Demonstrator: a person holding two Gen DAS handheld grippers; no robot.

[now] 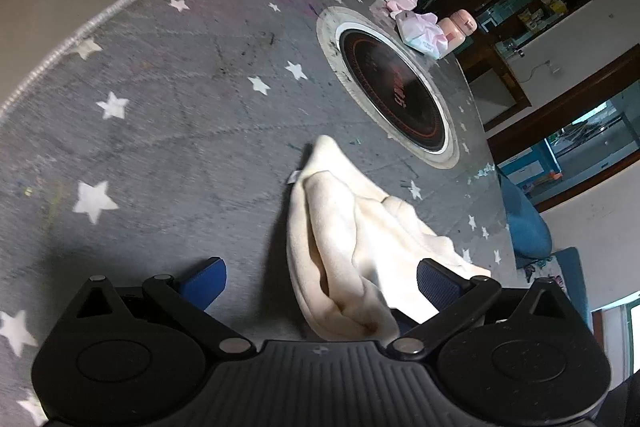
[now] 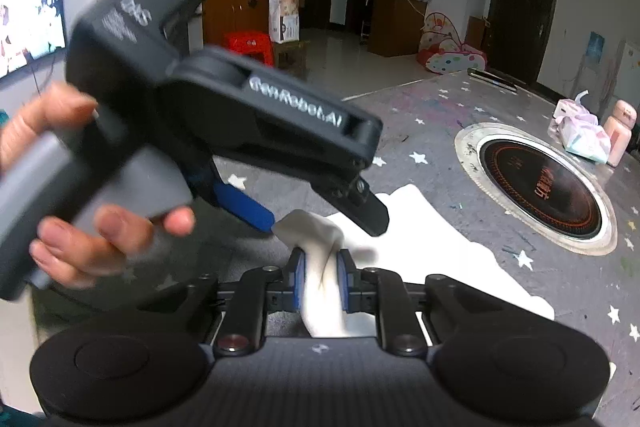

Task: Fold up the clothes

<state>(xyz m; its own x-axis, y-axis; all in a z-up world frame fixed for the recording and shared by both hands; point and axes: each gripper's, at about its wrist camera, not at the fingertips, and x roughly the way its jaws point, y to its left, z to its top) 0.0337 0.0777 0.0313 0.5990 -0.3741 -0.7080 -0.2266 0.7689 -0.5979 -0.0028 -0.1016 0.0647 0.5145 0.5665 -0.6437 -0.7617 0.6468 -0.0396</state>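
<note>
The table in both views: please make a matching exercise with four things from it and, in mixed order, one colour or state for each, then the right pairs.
Things:
1. cream garment
2. right tool
3. left tool
4. round cooktop

States:
A. set into the table, black with a red ring
B. open, pads wide apart
C. crumpled, partly lifted
D. shut on a fold of cloth

Pairs: 1-C, 2-D, 3-B, 4-A
</note>
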